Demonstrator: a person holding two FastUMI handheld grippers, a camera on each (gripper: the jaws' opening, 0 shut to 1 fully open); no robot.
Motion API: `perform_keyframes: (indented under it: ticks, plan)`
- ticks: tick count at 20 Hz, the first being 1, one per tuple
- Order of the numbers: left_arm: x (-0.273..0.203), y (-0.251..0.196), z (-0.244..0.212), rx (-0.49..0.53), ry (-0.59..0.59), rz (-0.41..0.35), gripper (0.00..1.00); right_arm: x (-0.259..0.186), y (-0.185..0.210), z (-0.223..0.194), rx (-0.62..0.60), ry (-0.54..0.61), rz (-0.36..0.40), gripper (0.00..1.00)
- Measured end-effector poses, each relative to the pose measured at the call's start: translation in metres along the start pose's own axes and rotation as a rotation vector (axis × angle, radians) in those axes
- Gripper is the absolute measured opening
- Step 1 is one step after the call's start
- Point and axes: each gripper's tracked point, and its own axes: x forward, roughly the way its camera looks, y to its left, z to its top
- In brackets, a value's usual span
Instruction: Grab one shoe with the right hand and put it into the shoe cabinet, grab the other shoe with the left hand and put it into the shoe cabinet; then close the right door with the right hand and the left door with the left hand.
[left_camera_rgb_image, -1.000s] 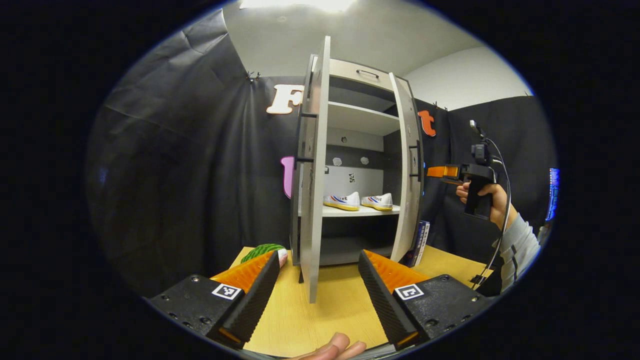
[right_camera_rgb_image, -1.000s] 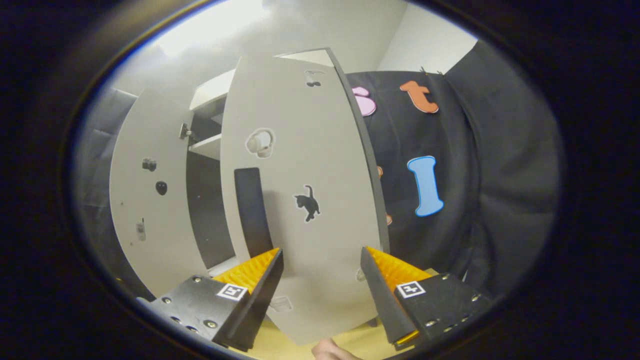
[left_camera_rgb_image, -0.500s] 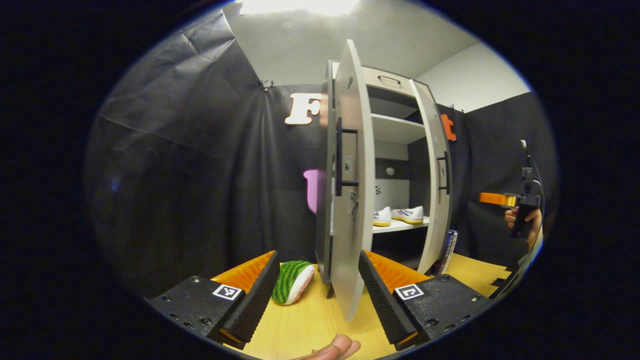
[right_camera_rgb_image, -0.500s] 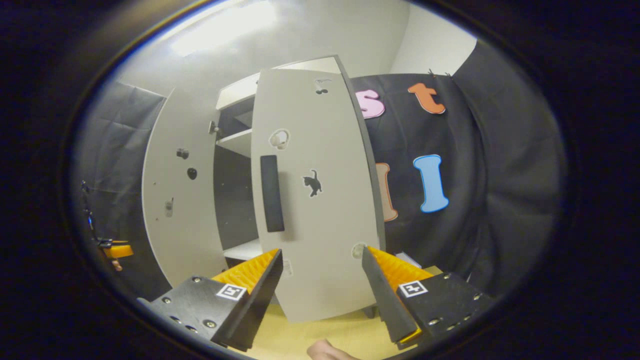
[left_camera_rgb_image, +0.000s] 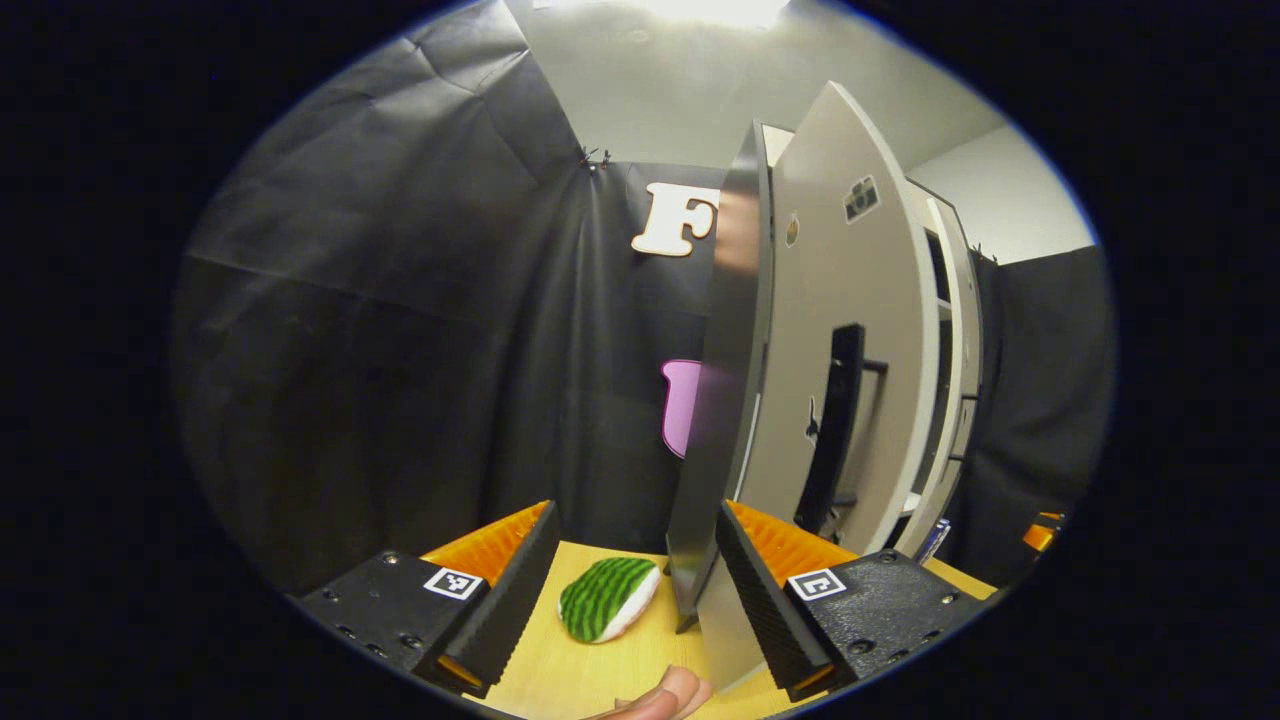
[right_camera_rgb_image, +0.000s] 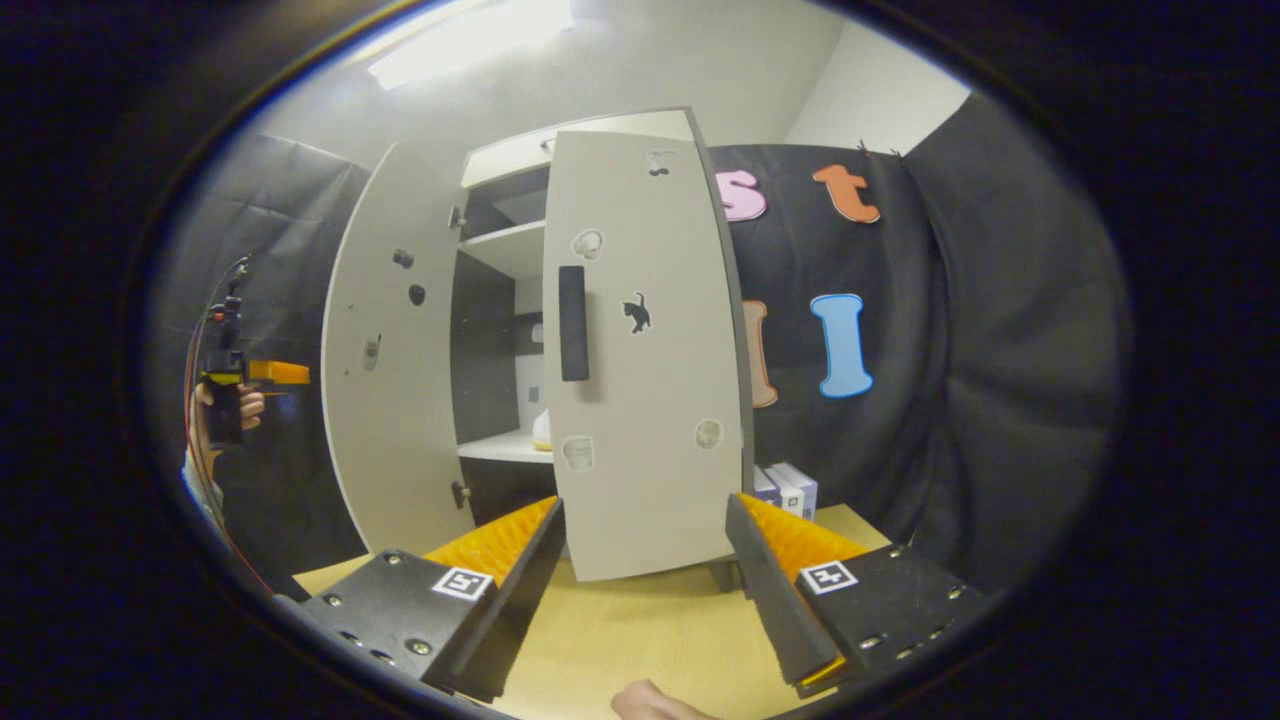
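The right door (right_camera_rgb_image: 645, 360) has been swung nearly shut; the left door (left_camera_rgb_image: 850, 370) is approached by the left gripper (left_camera_rgb_image: 635, 585), fingers spread, as are the right gripper's (right_camera_rgb_image: 645, 590).

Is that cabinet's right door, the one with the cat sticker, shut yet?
Not yet. The right door stands ajar; a dark gap beside it shows the shelves inside.

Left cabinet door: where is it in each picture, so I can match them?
Left gripper view: the left door stands right of centre, its black handle facing us.
Right gripper view: left of centre, beside the right door.
Shared landmark: the yellow table, at the bottom of both.
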Motion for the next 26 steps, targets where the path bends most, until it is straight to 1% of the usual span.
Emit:
perform_keyframes:
  ticks: [1,2,3,4,5,7,8,9,10,11,12,14,15,17,18,19,20,21,22,23,26]
  plan:
    - [0.005,0.000,0.005,0.006,0.003,0.002,0.95,-0.004,-0.004,-0.003,0.020,0.005,-0.007,0.96]
    - [0.010,-0.002,0.007,0.010,0.010,0.005,0.91,-0.009,-0.008,-0.006,0.038,0.007,-0.016,0.96]
    - [0.014,-0.008,0.008,0.007,0.014,-0.004,0.91,-0.015,-0.012,-0.005,0.053,-0.001,-0.032,0.96]
    - [0.017,-0.013,0.008,0.022,0.028,-0.007,0.92,-0.021,-0.016,0.000,0.058,-0.017,-0.046,0.92]
    - [0.019,-0.017,0.007,0.044,0.037,-0.007,0.91,-0.027,-0.015,0.003,0.058,-0.029,-0.053,0.92]
    - [0.022,-0.035,0.010,0.054,0.046,-0.035,0.99,-0.038,-0.010,0.004,0.054,-0.041,-0.043,0.92]
    - [0.020,-0.044,0.009,0.052,0.050,-0.050,0.96,-0.043,-0.008,0.006,0.049,-0.047,-0.038,0.92]
    - [0.019,-0.051,0.007,0.059,0.063,-0.048,0.95,-0.050,-0.007,0.006,0.045,-0.055,-0.035,0.92]
    - [0.016,-0.048,0.004,0.083,0.075,-0.011,0.95,-0.057,-0.003,0.007,0.043,-0.065,-0.028,0.92]
    - [0.015,-0.049,0.004,0.112,0.079,0.017,0.89,-0.063,0.001,0.006,0.043,-0.074,-0.020,0.92]
    - [0.014,-0.049,0.008,0.144,0.057,0.034,0.89,-0.066,0.006,0.005,0.054,-0.080,-0.011,0.96]
    - [0.015,-0.050,0.010,0.210,0.046,0.064,0.87,-0.073,0.014,0.001,0.071,-0.075,0.007,0.96]
    - [0.015,-0.050,0.011,0.214,0.046,0.077,0.87,-0.075,0.018,0.003,0.059,-0.079,0.009,0.96]
    - [0.015,-0.054,0.010,0.186,0.056,0.072,0.87,-0.078,0.022,0.003,0.028,-0.087,0.008,0.96]
    - [0.015,-0.056,0.009,0.173,0.063,0.070,0.90,-0.079,0.029,0.003,0.035,-0.088,0.027,0.96]
    - [0.015,-0.057,0.008,0.163,0.073,0.075,0.85,-0.079,0.041,0.000,0.047,-0.081,0.056,0.92]
    - [0.016,-0.060,0.007,0.160,0.077,0.075,0.90,-0.080,0.052,-0.002,0.050,-0.073,0.087,0.96]
    - [0.016,-0.064,0.008,0.161,0.077,0.070,0.85,-0.082,0.058,-0.002,0.043,-0.073,0.100,0.96]
    - [0.015,-0.068,0.007,0.157,0.078,0.061,0.85,-0.083,0.060,-0.002,0.028,-0.074,0.101,0.96]
    - [0.014,-0.073,0.006,0.151,0.081,0.048,0.90,-0.084,0.060,-0.002,0.013,-0.078,0.096,0.96]
    - [0.015,-0.094,-0.001,0.116,0.094,0.006,0.90,-0.078,0.075,-0.007,0.014,-0.072,0.107,0.96]
